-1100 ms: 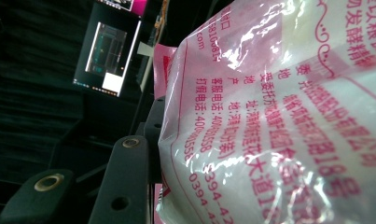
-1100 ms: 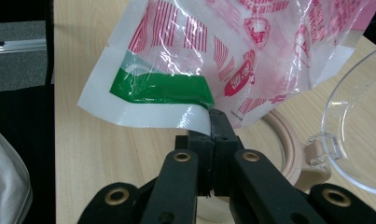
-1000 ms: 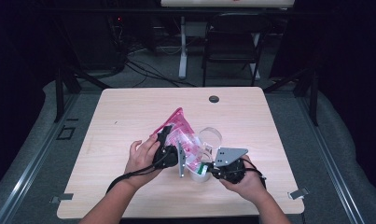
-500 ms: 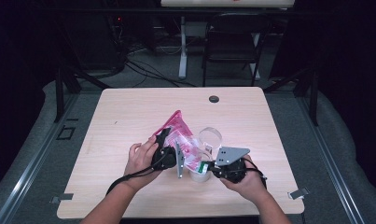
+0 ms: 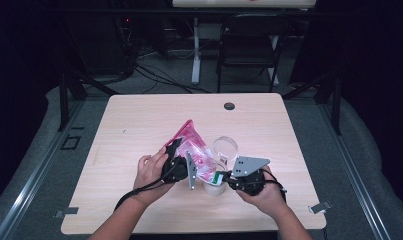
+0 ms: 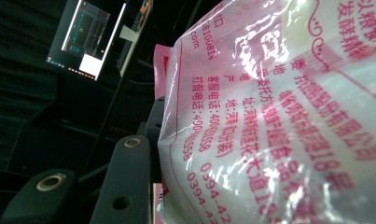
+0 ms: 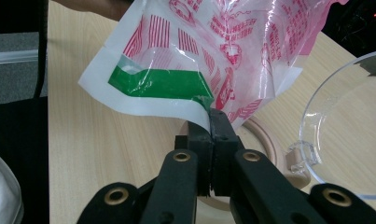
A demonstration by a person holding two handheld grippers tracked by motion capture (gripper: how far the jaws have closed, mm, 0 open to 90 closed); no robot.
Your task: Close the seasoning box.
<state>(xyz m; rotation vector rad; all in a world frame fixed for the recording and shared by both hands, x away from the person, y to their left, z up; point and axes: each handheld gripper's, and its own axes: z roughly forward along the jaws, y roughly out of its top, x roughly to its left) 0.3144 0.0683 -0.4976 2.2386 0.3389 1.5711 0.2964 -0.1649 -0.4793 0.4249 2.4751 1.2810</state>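
Pink-printed plastic bag (image 5: 196,152) above worktop (image 5: 139,125) centre, slanting toward 11 o'clock; left tongs (image 5: 181,167) half-open, clamping bag's body; right tongs (image 7: 211,126) fully closed, pinching bag's green-edged corner; clear jar (image 5: 224,150) at bag's 3 o'clock

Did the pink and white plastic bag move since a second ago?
No. The pink and white plastic bag sits in the same spot, level with the black round hole in the table.
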